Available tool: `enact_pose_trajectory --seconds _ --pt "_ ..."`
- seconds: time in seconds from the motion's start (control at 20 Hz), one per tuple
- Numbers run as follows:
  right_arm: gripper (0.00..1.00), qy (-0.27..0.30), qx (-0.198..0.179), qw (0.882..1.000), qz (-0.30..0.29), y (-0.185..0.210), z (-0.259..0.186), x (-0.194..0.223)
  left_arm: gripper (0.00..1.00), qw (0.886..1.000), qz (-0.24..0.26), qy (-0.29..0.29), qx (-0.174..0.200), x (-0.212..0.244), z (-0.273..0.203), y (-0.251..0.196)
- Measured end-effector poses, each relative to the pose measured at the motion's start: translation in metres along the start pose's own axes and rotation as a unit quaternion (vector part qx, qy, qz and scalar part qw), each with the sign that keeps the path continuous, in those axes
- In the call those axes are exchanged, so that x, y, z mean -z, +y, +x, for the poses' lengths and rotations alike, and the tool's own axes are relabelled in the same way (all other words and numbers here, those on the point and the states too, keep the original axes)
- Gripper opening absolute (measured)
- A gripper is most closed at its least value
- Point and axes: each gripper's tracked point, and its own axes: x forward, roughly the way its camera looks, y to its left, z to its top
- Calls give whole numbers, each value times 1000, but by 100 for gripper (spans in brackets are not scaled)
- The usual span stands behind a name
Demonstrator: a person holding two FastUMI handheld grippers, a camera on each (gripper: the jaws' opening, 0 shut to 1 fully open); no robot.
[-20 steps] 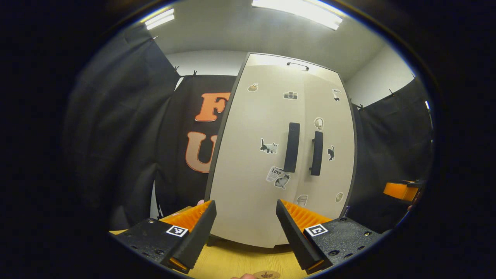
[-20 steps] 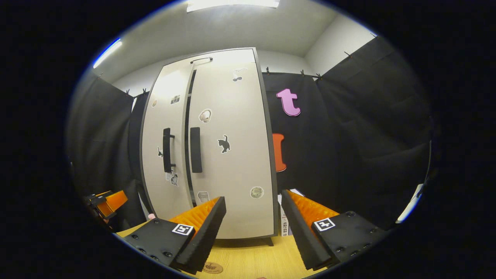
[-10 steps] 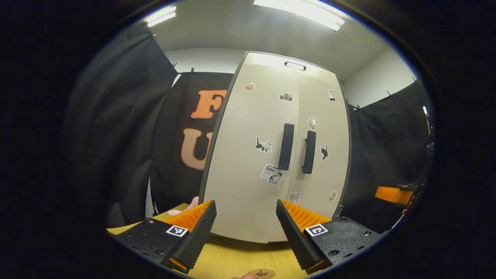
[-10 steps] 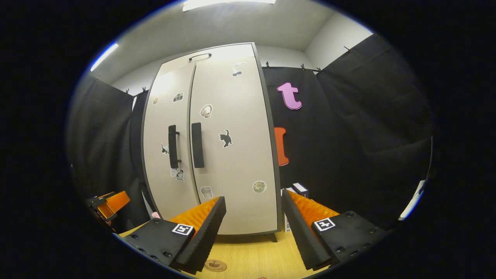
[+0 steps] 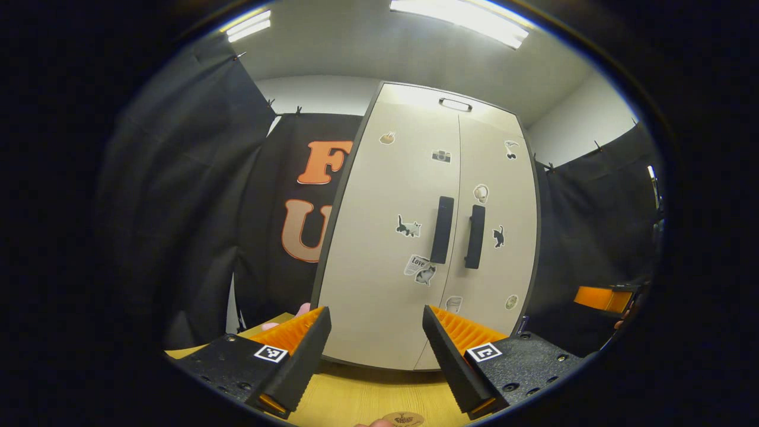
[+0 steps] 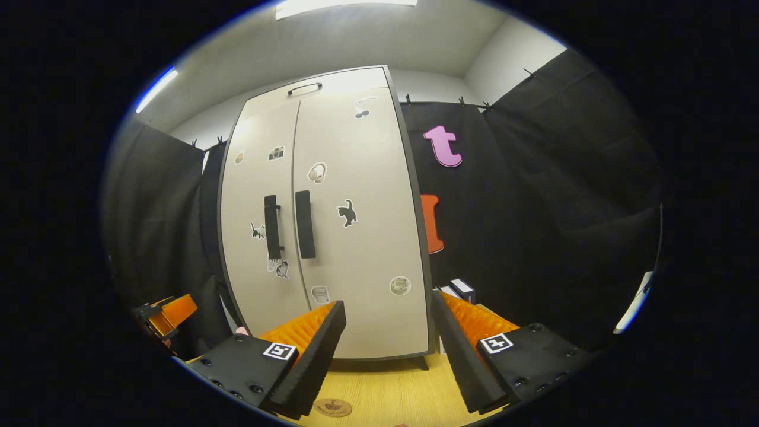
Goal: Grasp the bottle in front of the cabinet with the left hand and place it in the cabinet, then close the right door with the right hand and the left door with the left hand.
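A tall beige cabinet (image 5: 379, 237) with stickers stands on the wooden table, both doors flush shut, its two black handles (image 5: 442, 230) side by side at the centre seam. In the right gripper view the same cabinet (image 6: 356, 249) stands left of centre with its handles (image 6: 305, 224) close together. My left gripper (image 5: 372, 362) is open a short way in front of the left door, nothing between its fingers. My right gripper (image 6: 388, 359) is open in front of the right door's lower corner, also holding nothing. The other gripper's orange body (image 5: 602, 296) shows far right.
The yellow wooden tabletop (image 6: 391, 394) runs under both grippers, with a small round coaster (image 6: 332, 407) near the front edge. A small dark box (image 6: 462, 289) sits right of the cabinet. Fingertips (image 5: 283, 317) of a hand show beside the left gripper's finger.
The left door has swung fully shut against the right one, closing the dark gap at the seam. Both grippers have drawn back slightly from the cabinet.
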Motion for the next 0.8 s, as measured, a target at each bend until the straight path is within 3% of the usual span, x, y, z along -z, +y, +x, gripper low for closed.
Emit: enact_pose_trajectory --seconds 0.8 --pt "97 8 4 1000 2 4 -2 9 95 1000 3 9 9 5 0 -2"
